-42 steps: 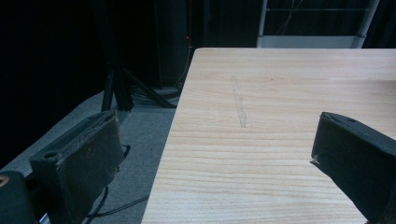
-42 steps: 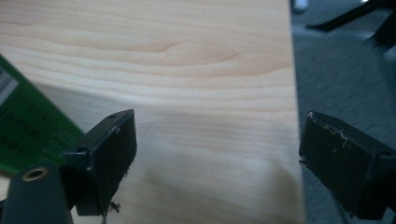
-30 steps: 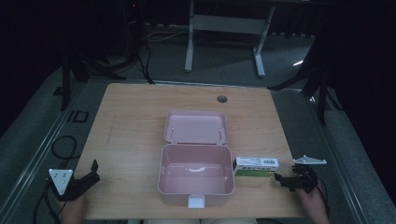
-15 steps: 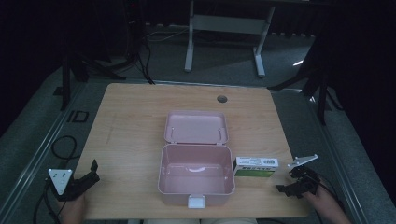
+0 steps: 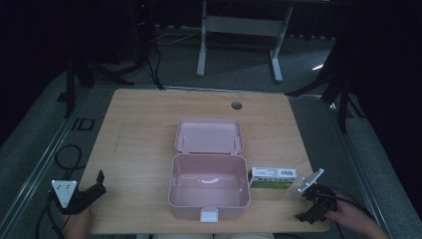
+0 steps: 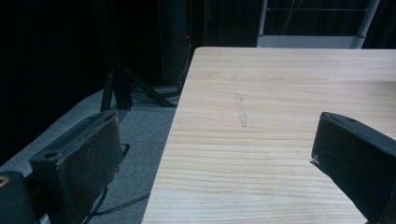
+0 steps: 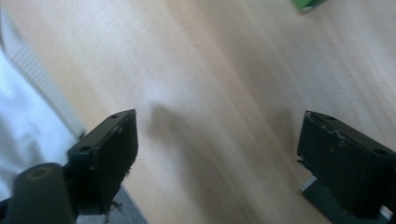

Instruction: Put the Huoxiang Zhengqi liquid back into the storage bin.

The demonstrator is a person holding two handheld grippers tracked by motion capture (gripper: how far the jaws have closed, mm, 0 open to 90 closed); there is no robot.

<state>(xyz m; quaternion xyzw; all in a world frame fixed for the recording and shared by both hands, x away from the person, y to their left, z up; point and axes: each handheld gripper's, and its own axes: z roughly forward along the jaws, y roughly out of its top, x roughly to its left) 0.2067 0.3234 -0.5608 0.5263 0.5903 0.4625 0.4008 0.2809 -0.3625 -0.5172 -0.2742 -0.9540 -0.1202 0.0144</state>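
A smooth pink plastic box point(image 5: 209, 186) lies open on the grained wooden worktop point(image 5: 139, 134). A rectangular green-and-white carton point(image 5: 272, 178) touches its right side. Both grippers, left point(image 5: 97, 185) and right point(image 5: 304, 215), have their fingers released, holding nothing.

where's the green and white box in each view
high view: the box lies on the table, just right of the open pink case, ahead of the right tongs.
left gripper view: not in it.
right gripper view: a green corner at the top edge.
shared landmark: the wooden table top.
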